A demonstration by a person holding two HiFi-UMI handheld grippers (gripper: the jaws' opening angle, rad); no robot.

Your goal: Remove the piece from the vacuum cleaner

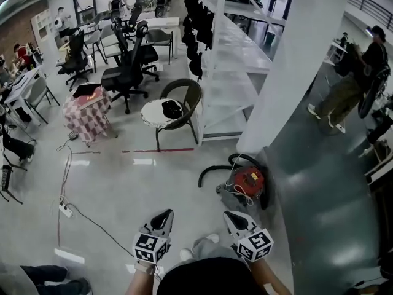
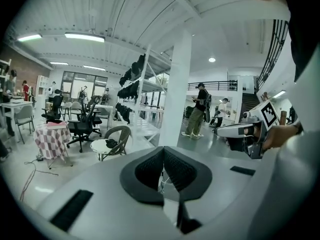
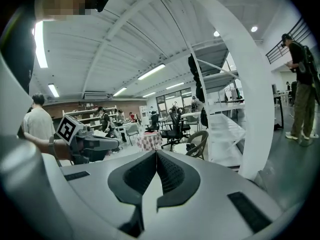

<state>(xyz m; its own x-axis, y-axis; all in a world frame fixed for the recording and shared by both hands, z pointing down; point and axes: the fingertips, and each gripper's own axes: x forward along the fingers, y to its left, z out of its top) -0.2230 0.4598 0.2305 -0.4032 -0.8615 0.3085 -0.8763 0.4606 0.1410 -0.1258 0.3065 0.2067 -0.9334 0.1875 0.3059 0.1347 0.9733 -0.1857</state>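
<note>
Left gripper [image 1: 162, 216]: jaws pressed together, nothing between them;
Right gripper [image 1: 233, 217]: jaws pressed together, empty;
Vacuum cleaner [image 1: 248, 180]: on the floor [image 1: 123, 189], at the foot of the white pillar [image 1: 288, 66], ahead of both grippers

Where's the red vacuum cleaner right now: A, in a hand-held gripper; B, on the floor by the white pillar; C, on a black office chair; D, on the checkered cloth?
B: the red vacuum cleaner sits on the floor at the foot of the white pillar.
</note>
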